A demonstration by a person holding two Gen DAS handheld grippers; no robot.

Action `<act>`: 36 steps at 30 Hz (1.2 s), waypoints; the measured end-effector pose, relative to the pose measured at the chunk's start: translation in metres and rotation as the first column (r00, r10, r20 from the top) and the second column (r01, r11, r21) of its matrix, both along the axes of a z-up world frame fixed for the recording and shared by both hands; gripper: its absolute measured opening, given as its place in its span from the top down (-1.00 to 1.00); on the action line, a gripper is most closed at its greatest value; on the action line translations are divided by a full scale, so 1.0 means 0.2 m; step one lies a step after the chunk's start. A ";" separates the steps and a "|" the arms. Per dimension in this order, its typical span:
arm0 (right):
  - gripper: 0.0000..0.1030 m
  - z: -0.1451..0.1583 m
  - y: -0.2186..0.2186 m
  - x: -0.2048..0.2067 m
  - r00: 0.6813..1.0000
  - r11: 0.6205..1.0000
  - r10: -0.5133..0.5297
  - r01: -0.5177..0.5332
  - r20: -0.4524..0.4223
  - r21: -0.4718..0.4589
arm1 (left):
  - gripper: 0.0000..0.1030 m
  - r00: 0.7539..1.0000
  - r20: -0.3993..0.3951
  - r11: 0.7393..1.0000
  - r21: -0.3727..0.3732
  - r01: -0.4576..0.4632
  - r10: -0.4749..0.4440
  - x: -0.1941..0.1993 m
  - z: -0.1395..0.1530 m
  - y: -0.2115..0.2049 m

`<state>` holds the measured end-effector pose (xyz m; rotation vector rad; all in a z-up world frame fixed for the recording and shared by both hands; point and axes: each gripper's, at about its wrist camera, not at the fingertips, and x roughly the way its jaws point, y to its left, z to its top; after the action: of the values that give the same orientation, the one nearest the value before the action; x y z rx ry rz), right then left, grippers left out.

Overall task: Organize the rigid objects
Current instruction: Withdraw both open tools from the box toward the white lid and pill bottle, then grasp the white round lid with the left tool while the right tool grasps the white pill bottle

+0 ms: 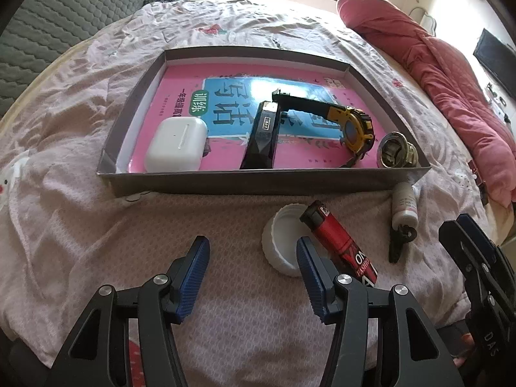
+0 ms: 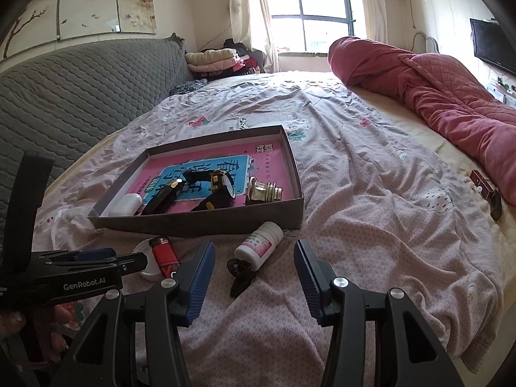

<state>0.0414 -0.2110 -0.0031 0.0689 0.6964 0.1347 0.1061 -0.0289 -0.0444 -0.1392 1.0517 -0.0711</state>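
Left wrist: left tool (image 1: 252, 251) agape above bedsheet (image 1: 96, 129).

Red lighter (image 1: 335, 238), white cap (image 1: 279, 242), pink book (image 1: 225, 106), grey tray (image 1: 245, 182), pink quilted blanket (image 2: 445, 96)

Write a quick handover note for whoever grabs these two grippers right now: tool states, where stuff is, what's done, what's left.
Left tool: open, empty, near the white cap and red lighter.
Right tool: open, empty, near the white bottle and black clip.
Done: earbud case, black bar, watch and brass fitting lie in the box.
Left: those four items, on the bedsheet.
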 end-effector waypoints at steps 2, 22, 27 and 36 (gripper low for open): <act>0.02 -0.01 -0.01 0.02 1.000 1.000 -0.005 0.005 -0.009 0.007 | -0.12 1.000 -0.008 1.000 0.003 0.001 -0.001 0.01 -0.02 -0.01; 0.02 -0.14 -0.05 0.24 0.995 0.999 -0.034 0.037 -0.096 0.027 | 0.29 0.997 0.011 0.997 0.023 0.074 -0.074 0.09 -0.05 -0.14; 0.02 -0.16 -0.02 0.26 0.993 0.999 -0.010 0.016 -0.117 0.049 | 0.44 0.998 0.022 0.998 0.006 0.067 -0.067 0.08 -0.04 -0.13; 0.02 -0.20 0.02 0.30 0.985 0.995 0.023 -0.006 -0.169 0.098 | 0.58 0.998 0.020 0.996 -0.059 0.067 -0.066 0.07 -0.04 -0.12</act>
<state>0.1010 -0.2080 -0.0435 0.1706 0.8611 0.1781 0.1207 -0.0521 -0.0523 -0.1571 1.0364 -0.1636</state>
